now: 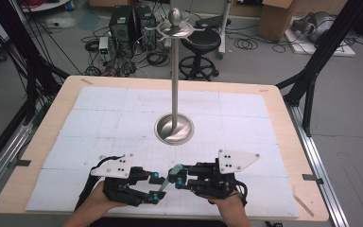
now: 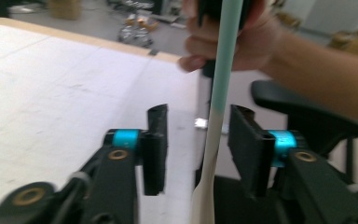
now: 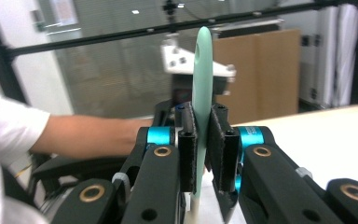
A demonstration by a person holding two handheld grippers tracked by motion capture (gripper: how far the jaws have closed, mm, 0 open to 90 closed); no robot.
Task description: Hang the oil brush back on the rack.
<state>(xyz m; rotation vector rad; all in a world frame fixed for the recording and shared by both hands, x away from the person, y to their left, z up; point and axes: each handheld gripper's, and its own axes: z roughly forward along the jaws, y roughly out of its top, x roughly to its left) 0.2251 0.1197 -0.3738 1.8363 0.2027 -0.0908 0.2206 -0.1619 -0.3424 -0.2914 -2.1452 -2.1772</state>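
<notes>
1. My right gripper (image 1: 174, 176) has its jaws closed flat on the green handle of a long utensil, what I take for a spatula (image 3: 202, 88). The pads clamp the broad faces of the handle, which I judge keeps it from twisting while the other hand comes in.

2. The spatula sits at the near edge of the table (image 1: 274, 101), well in front of the metal stand (image 1: 174, 85) and slightly to its left, spanning the gap between my two grippers. Its green handle end with the hanging hole lies in the right gripper, and its pale end runs toward the left one.

3. My left gripper (image 1: 157, 188) has its jaws wide apart. In the left gripper view the pale part of the spatula (image 2: 212, 154) passes between the pads, nearer the right-hand pad; I cannot tell whether it touches that one, and the other is clear of it.

4. I read this as a handover or a regrip: the right holds firm so the left can close lower down.

5. The stand rises from its round base (image 1: 174, 129) at the middle of the table, with hooks (image 1: 176, 29) at its top. The hole in the handle suggests that hanging is the aim, so keeping the hole end free of the pads matters.

6. The risk I see is the spatula swinging if the right lets go before the left is closed.
</notes>
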